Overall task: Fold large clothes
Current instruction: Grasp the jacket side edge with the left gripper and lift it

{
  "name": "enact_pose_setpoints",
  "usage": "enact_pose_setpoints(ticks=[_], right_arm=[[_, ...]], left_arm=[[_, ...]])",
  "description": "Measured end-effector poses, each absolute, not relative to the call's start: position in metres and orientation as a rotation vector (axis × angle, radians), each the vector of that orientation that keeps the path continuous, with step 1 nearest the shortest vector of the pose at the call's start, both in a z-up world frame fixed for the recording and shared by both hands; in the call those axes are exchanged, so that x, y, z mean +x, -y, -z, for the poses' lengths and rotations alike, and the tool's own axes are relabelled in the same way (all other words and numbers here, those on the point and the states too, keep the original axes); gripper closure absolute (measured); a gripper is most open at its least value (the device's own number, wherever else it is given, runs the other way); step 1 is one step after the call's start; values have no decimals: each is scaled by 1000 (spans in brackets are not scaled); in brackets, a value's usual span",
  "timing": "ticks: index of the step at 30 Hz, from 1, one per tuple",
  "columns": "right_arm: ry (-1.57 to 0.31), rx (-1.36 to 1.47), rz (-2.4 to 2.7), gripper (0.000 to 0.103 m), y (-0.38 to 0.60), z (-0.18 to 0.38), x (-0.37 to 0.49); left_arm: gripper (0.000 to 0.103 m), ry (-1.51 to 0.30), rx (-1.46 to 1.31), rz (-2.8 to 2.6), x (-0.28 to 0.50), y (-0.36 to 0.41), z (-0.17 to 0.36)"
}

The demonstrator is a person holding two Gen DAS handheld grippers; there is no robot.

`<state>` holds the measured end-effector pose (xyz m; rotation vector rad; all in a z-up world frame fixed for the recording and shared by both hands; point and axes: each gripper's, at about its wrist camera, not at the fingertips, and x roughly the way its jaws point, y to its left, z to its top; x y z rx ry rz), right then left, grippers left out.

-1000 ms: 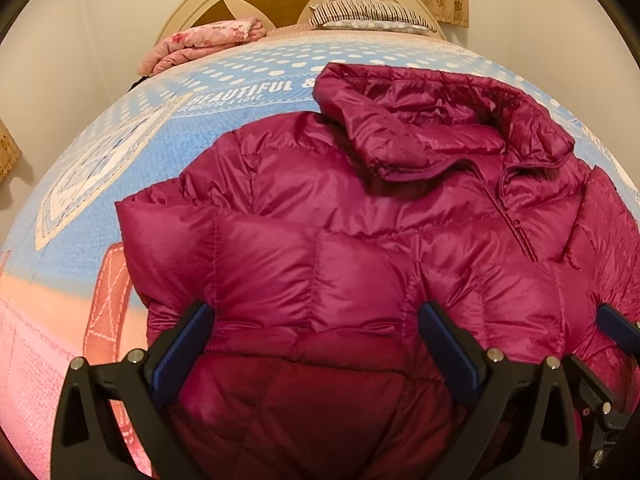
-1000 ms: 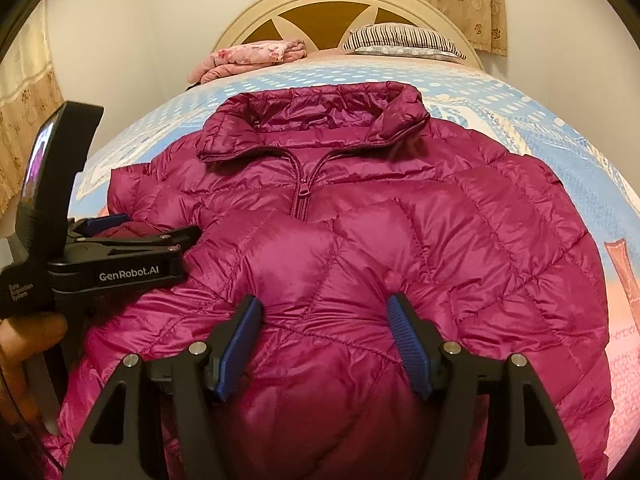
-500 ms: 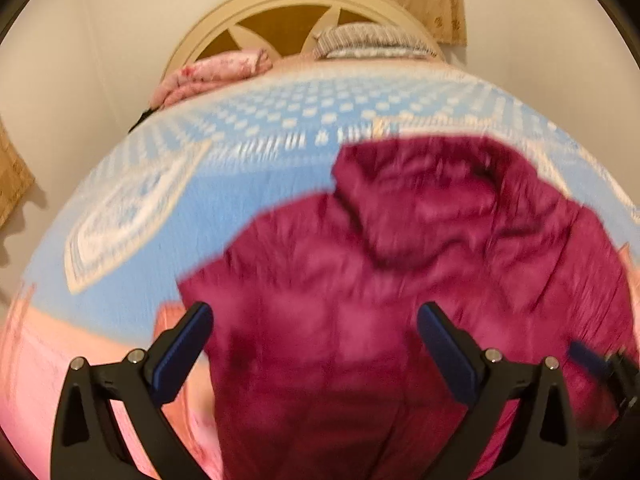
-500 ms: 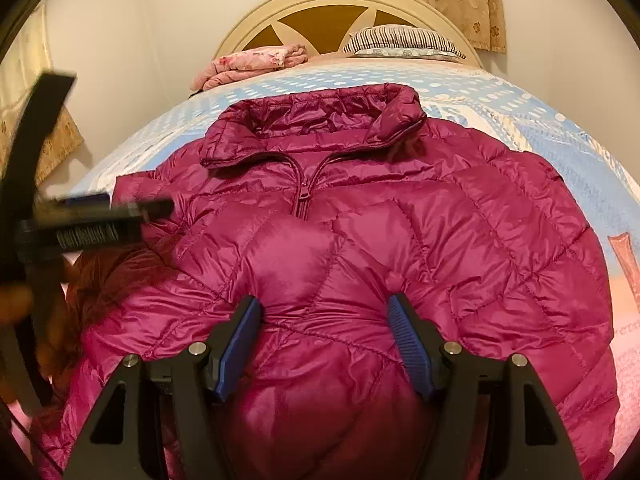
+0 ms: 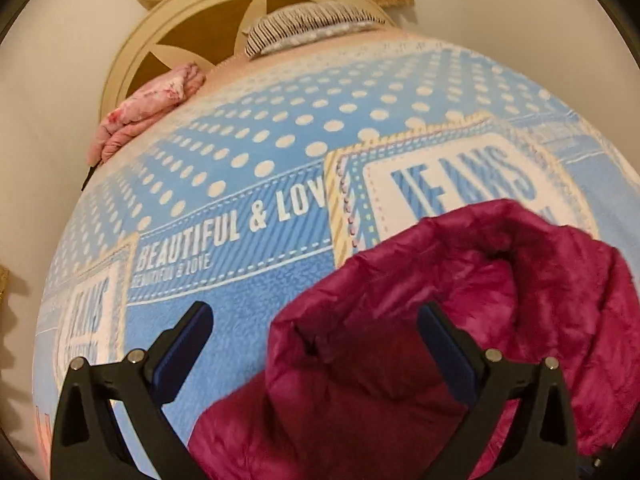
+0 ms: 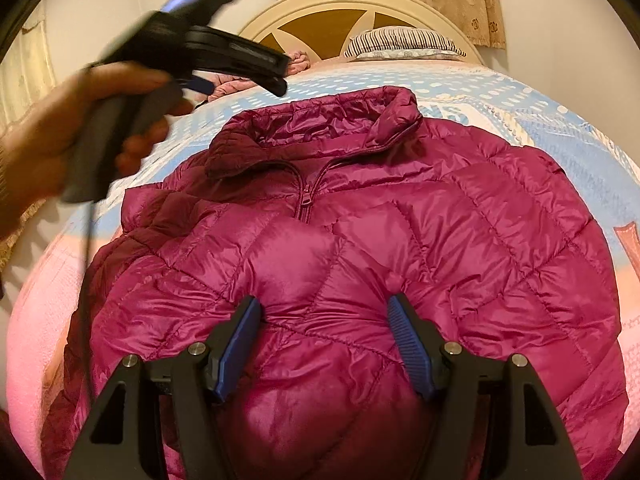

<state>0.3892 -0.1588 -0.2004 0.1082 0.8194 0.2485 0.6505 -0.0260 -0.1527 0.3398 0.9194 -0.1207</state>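
Subject item: one magenta quilted jacket (image 6: 360, 264), lying front up on the bed (image 6: 540, 100), collar (image 6: 320, 128) toward the headboard (image 6: 344, 12), zip closed to the neck. The body lies broad and spread across the blue printed bedcover (image 5: 248, 288).

Folding status: early. On the jacket's left-hand side in the right wrist view, a sleeve portion (image 6: 168, 216) appears turned in over the body, forming a doubled ridge; I judge this to be one side fold made or partly made. The opposite side lies out flat and unfolded. No cross fold of hem toward collar is visible. The hem itself lies under the camera and cannot be checked.

Right gripper (image 6: 324, 340): jaws moderately wide, both pads bearing on the puffed fabric of the lower front with a mound of it between them. Whether the pads pinch that mound or merely rest against it cannot be determined.

Left gripper (image 5: 316, 344): jaws wide apart, nothing clamped. It is held in the air in the person's hand (image 6: 80, 132), clear of the jacket, above its collar corner. Its own view looks over the collar edge and bare bedcover.

Remaining, in my judgement: the other side and sleeve to be brought in, then the length folded.

Surroundings: striped pillow (image 6: 400, 44) and pink folded bedding (image 5: 148, 108) at the headboard, well apart from the jacket.
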Motion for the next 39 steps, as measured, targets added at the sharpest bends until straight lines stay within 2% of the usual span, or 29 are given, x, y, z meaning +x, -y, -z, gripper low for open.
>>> enact_pose_setpoints(ticks=[2,3,4,5,6,16,24,32,39], right_arm=[[-818,111,-250,35,159,200,389],[-817,114,-252,35,160,200,389],[-816,116,-253,35,161,200,388],[-816,118,-254,35,161,200,388],[-815,119,-255,35,162,200,387],[-811,129,-260,35,164,201,388],[-808,136,-263,35,165,201,388],[-791,233,-300,35,179,195,386],[-705,230,-302,35,188,118,415]], left_arm=[[5,-946,344,135,657,26,167],[21,-952,357,144,657,27,173],[49,-956,373,155,657,30,177],[65,-956,395,157,655,32,180],[91,-958,405,164,654,34,181],[95,-727,454,255,575,40,135],[96,-755,479,263,550,34,182],[96,-775,351,278,553,16,203],[96,-777,261,337,556,6,202]])
